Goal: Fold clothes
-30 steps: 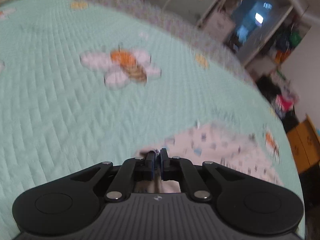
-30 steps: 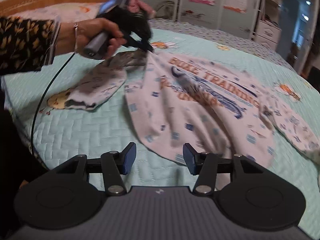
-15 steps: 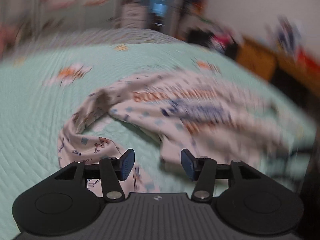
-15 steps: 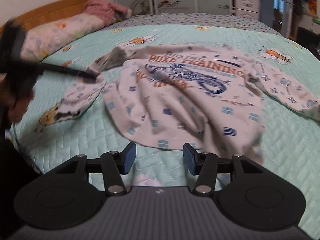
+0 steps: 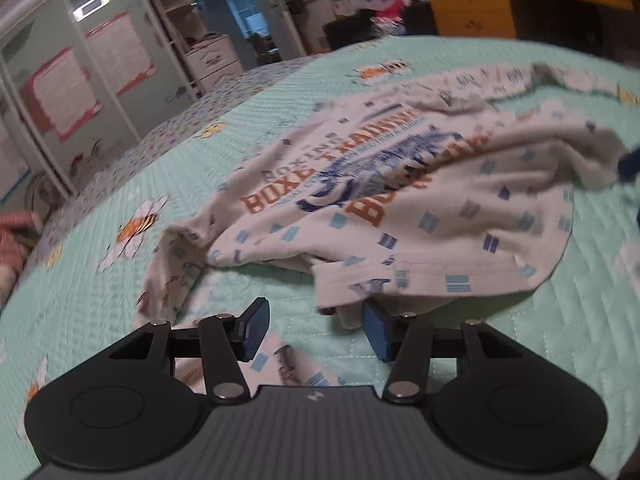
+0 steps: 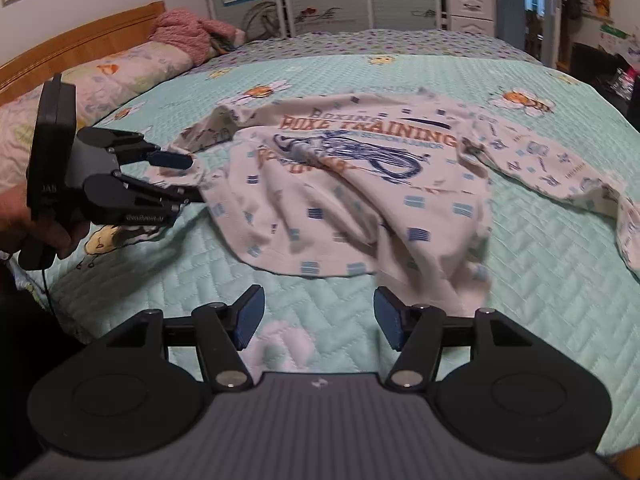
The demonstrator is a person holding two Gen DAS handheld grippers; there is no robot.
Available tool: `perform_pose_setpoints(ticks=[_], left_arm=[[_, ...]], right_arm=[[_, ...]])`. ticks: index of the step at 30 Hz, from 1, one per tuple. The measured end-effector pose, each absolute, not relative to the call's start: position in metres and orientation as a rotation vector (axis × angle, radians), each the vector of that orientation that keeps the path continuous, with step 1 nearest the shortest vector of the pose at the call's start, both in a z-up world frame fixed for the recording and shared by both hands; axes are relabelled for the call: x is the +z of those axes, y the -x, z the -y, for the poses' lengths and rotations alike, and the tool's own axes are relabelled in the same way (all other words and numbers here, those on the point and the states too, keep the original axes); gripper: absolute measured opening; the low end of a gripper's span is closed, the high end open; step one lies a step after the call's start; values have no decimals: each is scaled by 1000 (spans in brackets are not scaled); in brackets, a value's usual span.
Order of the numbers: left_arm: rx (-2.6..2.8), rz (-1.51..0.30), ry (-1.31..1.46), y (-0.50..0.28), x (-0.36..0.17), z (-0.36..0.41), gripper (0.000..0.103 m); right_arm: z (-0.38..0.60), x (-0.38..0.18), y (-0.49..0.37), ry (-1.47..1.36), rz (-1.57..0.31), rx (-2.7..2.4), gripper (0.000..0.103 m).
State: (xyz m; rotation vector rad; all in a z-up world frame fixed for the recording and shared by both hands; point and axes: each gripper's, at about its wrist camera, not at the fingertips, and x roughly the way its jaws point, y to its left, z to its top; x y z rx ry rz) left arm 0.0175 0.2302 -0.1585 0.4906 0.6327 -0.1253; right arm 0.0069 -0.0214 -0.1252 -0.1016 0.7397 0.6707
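The long-sleeved shirt (image 6: pixel 352 184) lies rumpled, print side up, across the middle of the bed (image 6: pixel 540 280), with its hem toward the near edge where I stand. One sleeve (image 6: pixel 560 168) trails toward the right edge; the other sleeve (image 5: pixel 168 264) is bunched toward the left edge. It is not folded.

My left gripper (image 5: pixel 316 328) has its 2 fingers spread wide, just at the left corner of the hem; the cloth there laps over my right finger, but nothing is pinched. My right gripper (image 6: pixel 318 314) is equally wide, holding nothing, low over the quilt with the other hem corner just beside its right finger.

The risks I see:
- The body is humped and creased, so folding it as it lies would trap wrinkles.
- The hem is doubled at the left corner; closing there could catch only 1 layer and the shirt would twist when lifted.
- Reaching too deep could pinch the quilt along with the cloth.
- The bunched sleeve may drag under the body.
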Motion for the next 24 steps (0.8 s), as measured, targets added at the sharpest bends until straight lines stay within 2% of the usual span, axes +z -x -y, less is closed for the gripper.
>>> perform_pose_setpoints(ticks=[2,4,5,8,14,20,24], left_arm=[[-130,-609,-529,-17,-160,-223,51],[-146,-590,-522,-18,-158,-220,20],[-152,-582,-498,-18,-155,-219,1],[-149,-545,-326,-16,-134,-225,0],[-157,-559,214,-27,-85,-255,0],[-182,-583,527,-29,-79,-277,0],[-196,-587,718,-28,-78,-291,0]], right_arm=[[28,-125,-10,93,-735,642,62],[36,-125,-13,85,-723,616,63],[40,-125,-14,83,-714,601,63],[53,-127,-17,97,-683,553,63],[67,-138,-19,233,-621,475,62],[52,-157,-6,513,-512,505,62],[50,-159,-7,508,-490,506,62]])
